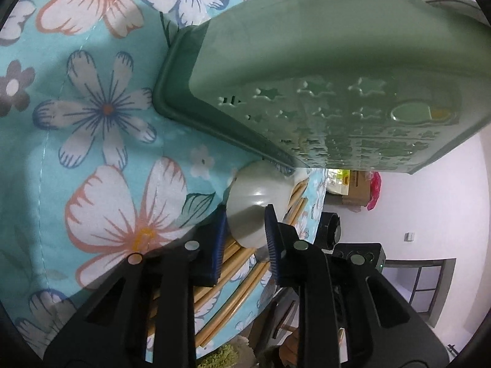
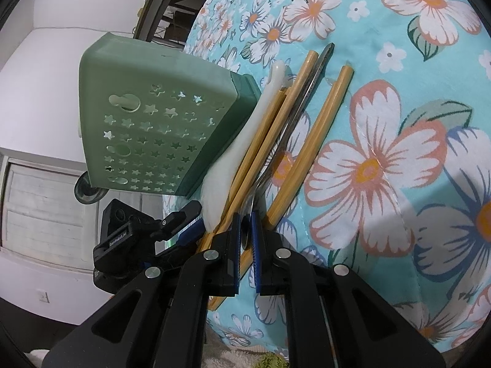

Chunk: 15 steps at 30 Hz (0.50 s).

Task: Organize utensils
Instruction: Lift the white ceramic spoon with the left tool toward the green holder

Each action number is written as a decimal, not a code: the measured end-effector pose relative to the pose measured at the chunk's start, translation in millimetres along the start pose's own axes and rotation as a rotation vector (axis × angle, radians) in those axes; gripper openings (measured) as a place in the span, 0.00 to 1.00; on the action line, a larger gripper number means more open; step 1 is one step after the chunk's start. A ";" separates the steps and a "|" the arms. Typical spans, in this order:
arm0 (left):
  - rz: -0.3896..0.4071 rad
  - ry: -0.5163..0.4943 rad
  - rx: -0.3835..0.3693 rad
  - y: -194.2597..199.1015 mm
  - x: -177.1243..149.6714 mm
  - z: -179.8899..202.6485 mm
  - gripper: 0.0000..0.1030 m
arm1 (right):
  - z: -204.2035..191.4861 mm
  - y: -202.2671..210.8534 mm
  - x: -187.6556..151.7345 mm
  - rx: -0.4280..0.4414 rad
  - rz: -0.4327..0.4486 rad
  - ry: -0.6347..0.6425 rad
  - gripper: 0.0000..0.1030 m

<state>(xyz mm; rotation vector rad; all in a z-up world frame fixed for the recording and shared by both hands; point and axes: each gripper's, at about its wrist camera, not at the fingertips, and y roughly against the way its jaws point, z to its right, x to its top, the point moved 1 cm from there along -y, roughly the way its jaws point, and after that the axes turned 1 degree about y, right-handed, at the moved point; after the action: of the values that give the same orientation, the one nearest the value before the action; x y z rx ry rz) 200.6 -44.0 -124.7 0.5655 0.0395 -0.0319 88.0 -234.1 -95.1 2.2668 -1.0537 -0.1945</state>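
On the tabletop, covered by a turquoise floral cloth, the utensils lie in one loose bundle beside a green holder with star-shaped cut-outs, which sits on a darker green tray. Going left to right in the right wrist view, the holder comes first, then a white ceramic spoon lying just beside its base, then bamboo chopsticks, then a metal spoon with its dark handle pointing away, and then a further pair of chopsticks on the cloth. In the left wrist view, the left gripper has its jaws on either side of the white spoon's bowl, the blue pads close against it, gripping or nearly so. The right gripper has its jaws drawn narrow around the metal spoon's bowl end, pinching it at the edge of the tabletop. The left gripper's body shows in the right wrist view, just beside the right one.
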 end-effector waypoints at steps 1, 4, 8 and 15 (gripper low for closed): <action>0.010 -0.009 -0.002 0.0 -2.2 1.0 0.21 | 1.1 0.3 -0.3 0.003 0.001 -0.002 0.08; 0.034 -0.033 -0.019 7.1 -13.8 0.4 0.17 | 2.3 -0.1 -0.3 0.010 0.005 -0.012 0.08; 0.072 -0.119 -0.024 17.8 -25.9 14.3 0.12 | 3.3 4.2 -1.9 0.012 0.015 -0.012 0.06; 0.133 -0.332 -0.006 36.7 -47.6 53.9 0.07 | 4.0 18.6 -8.7 0.049 0.035 -0.025 0.05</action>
<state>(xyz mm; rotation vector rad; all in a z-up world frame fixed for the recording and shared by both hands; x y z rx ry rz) 156.1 -41.1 -57.4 0.5496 -0.3204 0.0037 68.8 -238.6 -88.3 2.2931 -1.1221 -0.1853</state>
